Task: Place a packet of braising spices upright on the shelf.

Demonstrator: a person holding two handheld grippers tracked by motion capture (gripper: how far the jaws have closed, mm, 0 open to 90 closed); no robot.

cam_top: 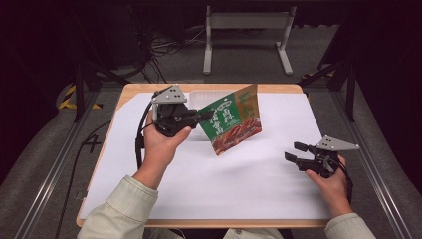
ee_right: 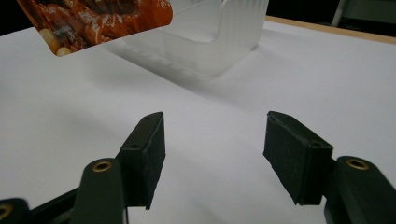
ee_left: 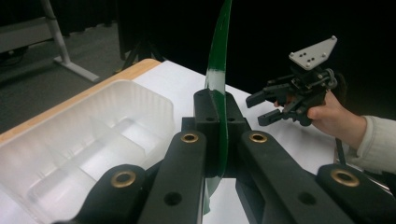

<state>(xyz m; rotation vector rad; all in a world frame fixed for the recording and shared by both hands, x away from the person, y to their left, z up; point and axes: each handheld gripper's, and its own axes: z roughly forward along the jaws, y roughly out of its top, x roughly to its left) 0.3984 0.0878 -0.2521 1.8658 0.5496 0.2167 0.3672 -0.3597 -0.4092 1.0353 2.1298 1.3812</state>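
White-covered bench, dark room behind. Left hand-held gripper pinches the green snack pouch by its edge, held up clear of the bench, beside a clear plastic tray. Right hand-held gripper low, jaws spread, nothing between them

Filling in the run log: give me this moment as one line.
left gripper: shut on snack pouch, held above table | right gripper: open, empty, low over table | clear tray: empty, behind pouch
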